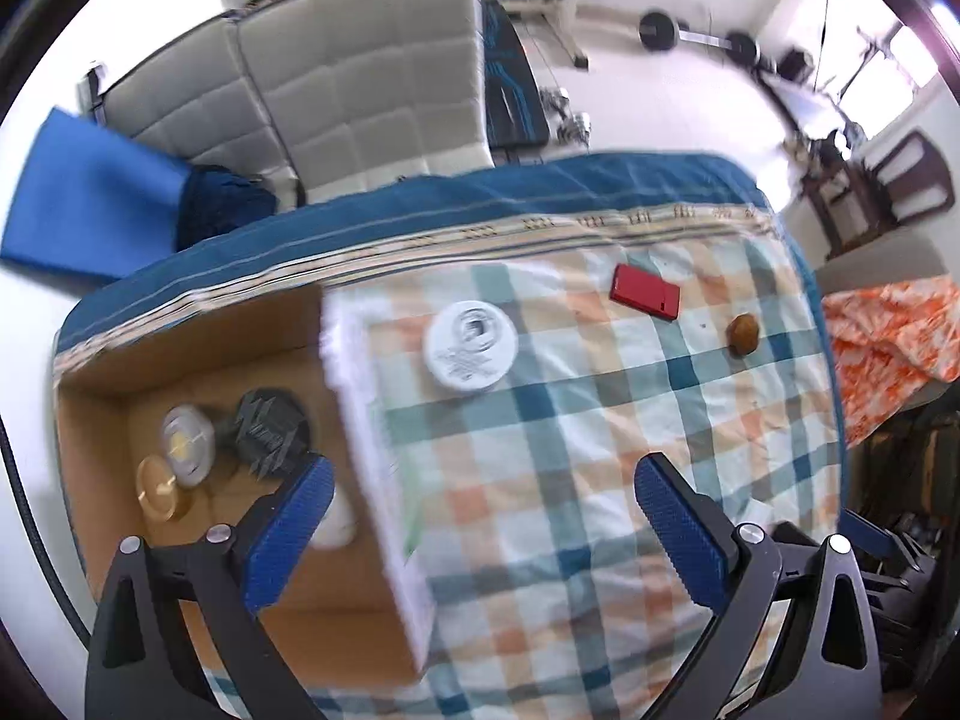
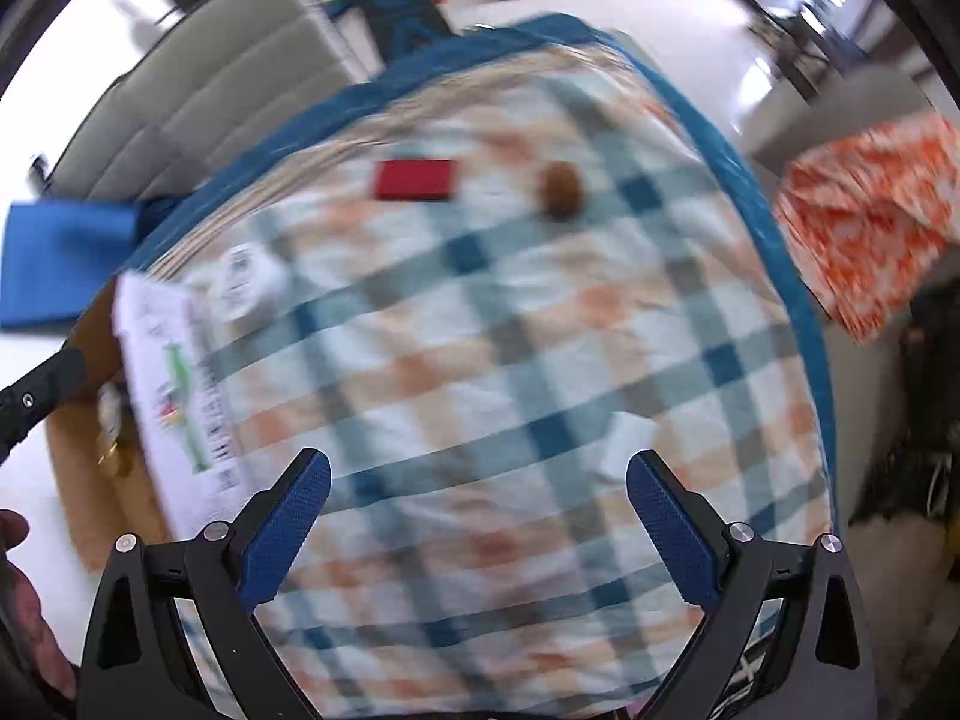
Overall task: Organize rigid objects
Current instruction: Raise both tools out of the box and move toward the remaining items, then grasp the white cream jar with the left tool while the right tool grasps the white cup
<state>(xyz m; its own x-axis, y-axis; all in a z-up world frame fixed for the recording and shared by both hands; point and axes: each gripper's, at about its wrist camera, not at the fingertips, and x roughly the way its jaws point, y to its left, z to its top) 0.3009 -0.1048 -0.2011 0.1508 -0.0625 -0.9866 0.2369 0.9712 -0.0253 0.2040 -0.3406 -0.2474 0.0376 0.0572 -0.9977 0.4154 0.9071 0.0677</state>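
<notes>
Blue-padded fingers of the left gripper (image 1: 483, 510) stood spread wide with nothing between them, poised above the near edge of a cardboard box (image 1: 96, 480) and the checked cloth (image 1: 570, 450) beside it. Its left finger hung over the box's open interior, its right finger over bare cloth. Inside the box, ahead and left of that gripper, lay a black ridged piece (image 1: 270, 426), a grey round lid (image 1: 189, 441) touching it, and a gold disc (image 1: 159, 489) just nearer; a white item showed partly behind the left finger, too hidden to identify. Ahead of the gripper, outside the box's white printed wall (image 1: 372, 450), a white round container (image 1: 471, 345) rested on the cloth. Farther ahead and to the right sat a red flat box (image 1: 645, 292), and right of that, apart from it, a small brown round object (image 1: 743, 333). The right gripper (image 2: 478, 516) was likewise fully parted and empty, held above open cloth; its view was blurred. From it, the red box lay far ahead and slightly left, the brown object far ahead and slightly right, and the cardboard box off to the left.
</notes>
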